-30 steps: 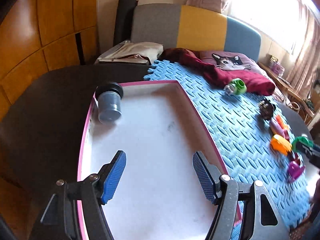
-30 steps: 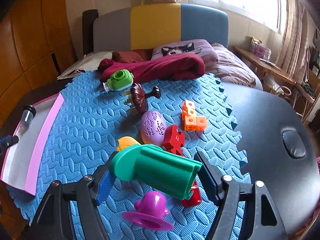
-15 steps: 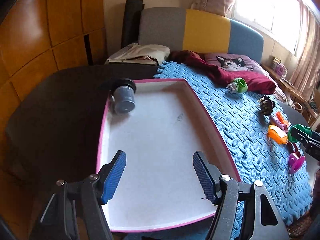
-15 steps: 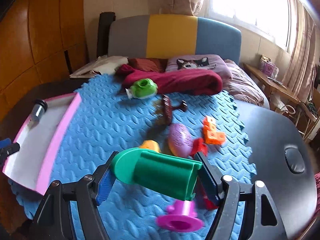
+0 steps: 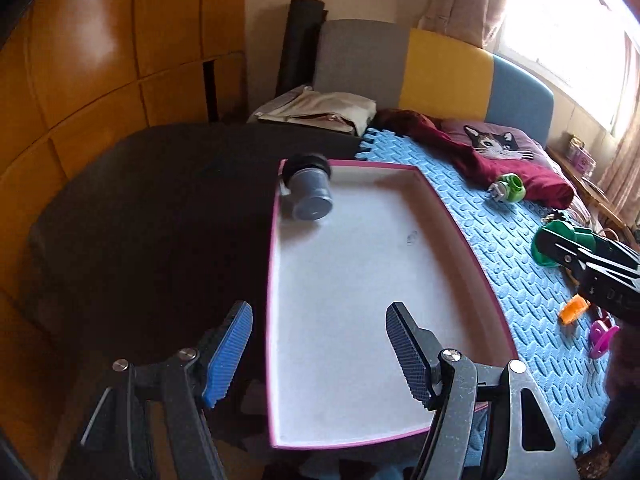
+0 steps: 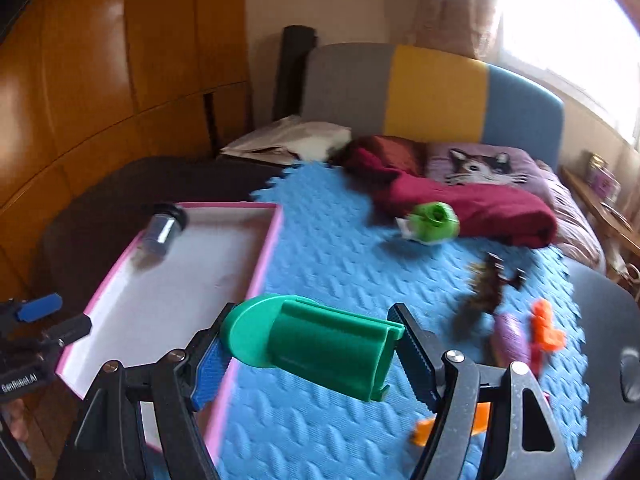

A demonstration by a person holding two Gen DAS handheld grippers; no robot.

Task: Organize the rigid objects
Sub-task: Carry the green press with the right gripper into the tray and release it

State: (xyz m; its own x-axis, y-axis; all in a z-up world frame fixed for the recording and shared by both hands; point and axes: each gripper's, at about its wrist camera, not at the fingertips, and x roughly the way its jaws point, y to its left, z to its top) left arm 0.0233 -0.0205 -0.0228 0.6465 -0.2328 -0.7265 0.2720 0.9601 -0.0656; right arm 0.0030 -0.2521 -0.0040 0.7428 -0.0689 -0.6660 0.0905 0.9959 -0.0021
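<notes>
Green tube (image 6: 320, 352) clamped crosswise in the right gripper (image 6: 312, 360): jaws held fairly wide, pads pressed on its two ends, flanged end at the left pad, open end at the right. Its long axis is thus set across the jaws, roughly level. Tube carried in the air above the blue mat (image 6: 340, 256), just beside the pink rim of the tray (image 6: 268, 256). The tray lies to the left of the jaws in the right wrist view; its white floor is bare but for a grey vial (image 6: 162, 230) lying in the far corner, so open room is noted nearer the tube. Judged: the coming move is a short carry leftward over the rim, then a set-down; with the axis crosswise the tube may roll once let go. Left gripper (image 5: 320, 354) hangs over the near end of the tray, jaws about half open, nothing between them; it is the nearer to the tray but is empty. Other toys, among them a green roll (image 6: 434, 222) and an orange block (image 6: 546, 330), left on the mat to the right.
</notes>
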